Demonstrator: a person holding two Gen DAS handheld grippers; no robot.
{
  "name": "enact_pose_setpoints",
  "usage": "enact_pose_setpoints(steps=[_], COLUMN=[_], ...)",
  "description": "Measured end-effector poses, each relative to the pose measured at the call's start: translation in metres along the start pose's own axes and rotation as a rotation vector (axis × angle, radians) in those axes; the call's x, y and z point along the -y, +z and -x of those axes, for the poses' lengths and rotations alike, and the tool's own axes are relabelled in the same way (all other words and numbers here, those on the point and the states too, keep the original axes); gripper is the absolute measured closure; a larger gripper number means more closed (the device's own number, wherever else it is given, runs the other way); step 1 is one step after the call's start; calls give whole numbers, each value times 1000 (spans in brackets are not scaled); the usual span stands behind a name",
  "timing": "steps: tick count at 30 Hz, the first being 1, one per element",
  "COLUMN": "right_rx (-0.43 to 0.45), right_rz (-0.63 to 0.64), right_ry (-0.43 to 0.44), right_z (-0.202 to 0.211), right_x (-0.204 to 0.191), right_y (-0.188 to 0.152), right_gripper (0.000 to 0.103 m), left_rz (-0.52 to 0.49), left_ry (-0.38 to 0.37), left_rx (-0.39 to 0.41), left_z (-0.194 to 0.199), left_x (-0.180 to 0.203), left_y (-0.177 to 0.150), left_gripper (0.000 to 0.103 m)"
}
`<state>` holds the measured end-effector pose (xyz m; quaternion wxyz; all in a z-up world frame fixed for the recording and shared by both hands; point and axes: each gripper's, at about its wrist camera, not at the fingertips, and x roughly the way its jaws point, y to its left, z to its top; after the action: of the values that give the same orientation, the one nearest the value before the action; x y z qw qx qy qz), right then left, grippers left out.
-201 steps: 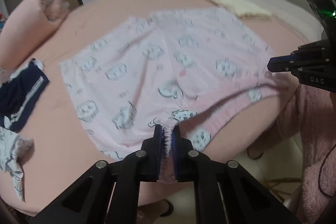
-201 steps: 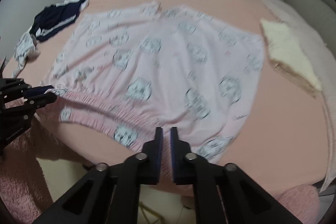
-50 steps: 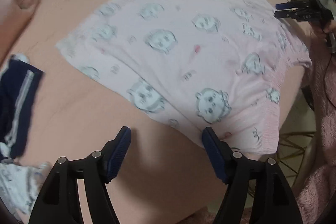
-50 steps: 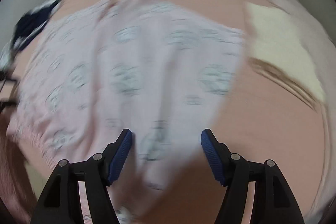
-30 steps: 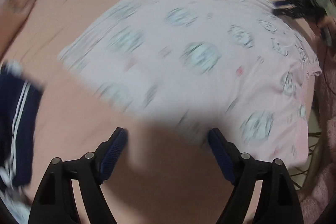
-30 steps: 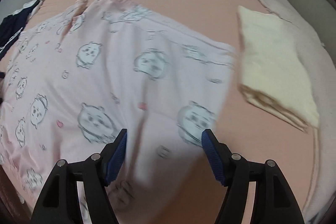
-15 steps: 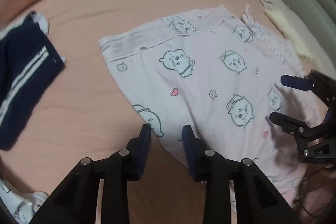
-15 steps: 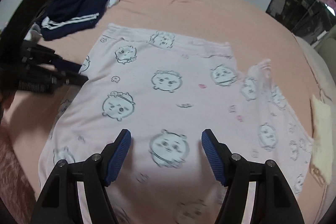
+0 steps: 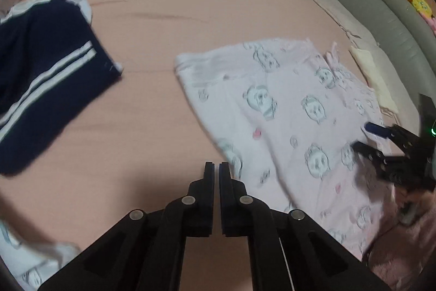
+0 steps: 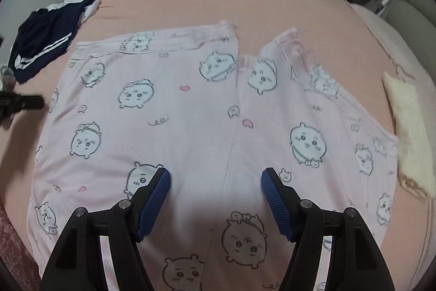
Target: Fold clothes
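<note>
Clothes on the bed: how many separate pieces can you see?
4: pink printed pajama shorts spread mid-bed, navy striped shorts far left, a cream folded piece at right, a white printed garment partly out of view. More may be hidden.

Both grippers are built from matte black plastic linkage arms, pinned with round silver screw heads at the joints. On the right gripper (image 10: 215, 177), blue ribbed pads (image 10: 155, 198) are fitted to the inner faces of both fingers, and slotted cut-outs are seen in the arms. On the left gripper (image 9: 214, 168), flat black finger faces are presented edge-on. A small green light (image 9: 432, 131) is seen on the right unit's body. A fuzzy pink sleeve (image 9: 403, 258) is worn.
</note>
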<state>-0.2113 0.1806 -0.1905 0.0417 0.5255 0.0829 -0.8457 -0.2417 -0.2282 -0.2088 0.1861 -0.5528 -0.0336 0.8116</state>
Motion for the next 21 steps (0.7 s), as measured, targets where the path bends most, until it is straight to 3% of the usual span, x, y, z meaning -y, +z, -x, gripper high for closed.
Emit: enact_pose_setpoints(steps=[3,9,12,14,15,18,20,21], right_rx=[4,28,24,19,17,10,1,-6], right_rz=[13,2,-6,-12,-14,-23,-26,-26], right_ry=[-2,55,75,85,90,105,108,105], right_z=[2,11,13,13,13,12,7,4], right_x=[-5,-13,-14,-14,-13,-12,-12,-12], right_y=[0,-1,-1,-1,-1,-2,0,-1], right_gripper=[34,34,34,34,34,34,34,34], left_rz=[-18,54,73,72,70,33,21,34], left_ry=[35,-42,-71,-98,-105,-62,8,-1], left_rx=[-26,-6,-7,4,20,11,8,10], left_z=[-26,-28,-28,-26,-25,-35,-45,-44], left_x=[12,7,5,7,9,23,30,27], left_y=[13,22,21,19,19,23,24,24], left_gripper=[100,97,76,51,50,56,94,100])
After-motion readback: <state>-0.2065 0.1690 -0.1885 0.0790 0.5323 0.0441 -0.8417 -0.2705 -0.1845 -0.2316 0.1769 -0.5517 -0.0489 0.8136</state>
